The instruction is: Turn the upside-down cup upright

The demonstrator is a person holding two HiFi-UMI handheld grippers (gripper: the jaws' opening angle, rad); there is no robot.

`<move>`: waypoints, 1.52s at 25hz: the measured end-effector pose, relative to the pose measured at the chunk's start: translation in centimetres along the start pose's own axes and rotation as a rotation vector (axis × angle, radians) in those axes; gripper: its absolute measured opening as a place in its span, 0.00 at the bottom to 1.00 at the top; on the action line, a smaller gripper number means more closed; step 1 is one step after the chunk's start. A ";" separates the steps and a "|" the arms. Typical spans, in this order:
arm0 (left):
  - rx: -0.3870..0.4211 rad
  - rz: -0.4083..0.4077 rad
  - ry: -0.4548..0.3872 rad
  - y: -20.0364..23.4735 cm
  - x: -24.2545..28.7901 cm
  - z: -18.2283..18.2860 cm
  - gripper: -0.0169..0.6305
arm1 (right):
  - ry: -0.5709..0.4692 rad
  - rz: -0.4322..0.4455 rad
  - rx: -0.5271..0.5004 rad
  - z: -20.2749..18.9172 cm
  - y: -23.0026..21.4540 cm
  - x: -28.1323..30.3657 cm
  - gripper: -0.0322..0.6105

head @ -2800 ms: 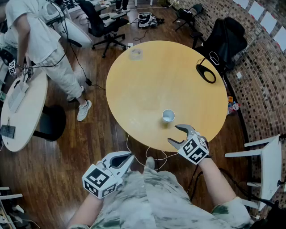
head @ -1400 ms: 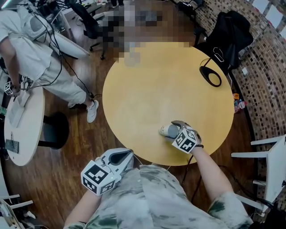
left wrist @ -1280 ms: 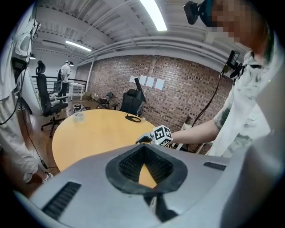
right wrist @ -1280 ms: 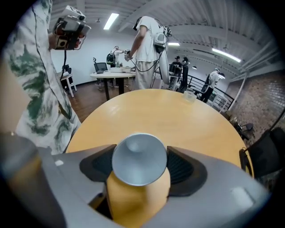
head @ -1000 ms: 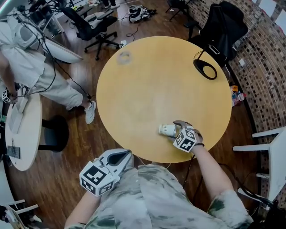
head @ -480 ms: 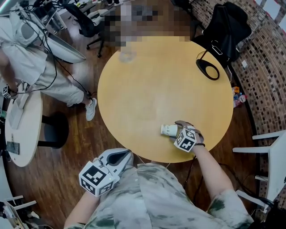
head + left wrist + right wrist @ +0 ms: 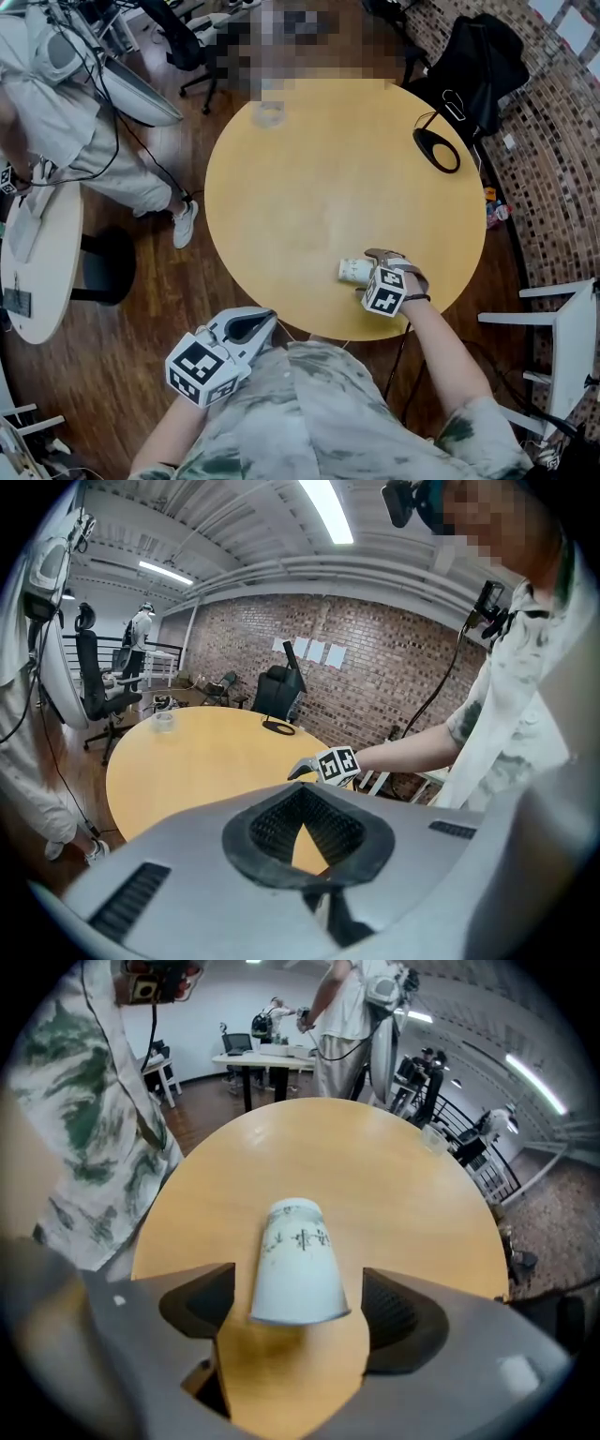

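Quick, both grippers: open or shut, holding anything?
Left gripper: shut, holding nothing.
Right gripper: open, its jaws have just been opening; the white paper cup sits between them, not gripped.

The print on the cup [image 7: 298, 1260] is too small to read.

One white cup [image 7: 354, 270]; two hand-held grippers [image 7: 249, 324] [image 7: 369, 274]; two round tables [image 7: 309, 178] [image 7: 52, 262]; one black loop [image 7: 437, 152].

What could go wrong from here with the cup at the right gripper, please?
The right gripper has just opened its jaws, leaving the cup loose on its side between them: it could roll. It lies near the table edge closest to the person, so a roll might carry it off.
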State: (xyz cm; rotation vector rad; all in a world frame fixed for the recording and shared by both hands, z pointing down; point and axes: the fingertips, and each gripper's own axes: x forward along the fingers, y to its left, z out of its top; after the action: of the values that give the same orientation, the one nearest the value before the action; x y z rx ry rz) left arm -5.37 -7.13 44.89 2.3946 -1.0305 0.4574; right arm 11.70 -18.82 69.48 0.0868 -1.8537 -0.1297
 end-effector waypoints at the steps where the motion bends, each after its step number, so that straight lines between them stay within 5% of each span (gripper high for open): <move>1: -0.003 -0.003 -0.002 0.1 0.0 -0.1 0.04 | 0.022 -0.001 -0.040 0.7 -0.1 0.0 0.70; 8: -0.026 0.002 -0.015 1.7 -1.4 -0.6 0.04 | 0.255 -0.010 -0.284 2.9 -1.0 3.6 0.56; 11: -0.048 0.020 -0.026 2.5 -2.6 -1.0 0.04 | 0.266 -0.030 -0.308 3.2 -1.1 3.7 0.51; 24: -0.039 -0.002 -0.020 3.2 -2.9 -0.8 0.04 | -0.242 -0.157 0.212 6.3 -3.0 -0.5 0.50; 38: 0.003 -0.028 0.011 -2.0 0.4 1.3 0.04 | -0.662 -0.238 0.461 3.1 -1.7 -3.5 0.51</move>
State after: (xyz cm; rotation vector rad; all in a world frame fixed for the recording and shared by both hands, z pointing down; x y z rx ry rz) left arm -3.53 -6.87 43.43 2.4037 -0.9903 0.4624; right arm 9.66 -19.97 65.07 0.6520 -2.4995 0.1257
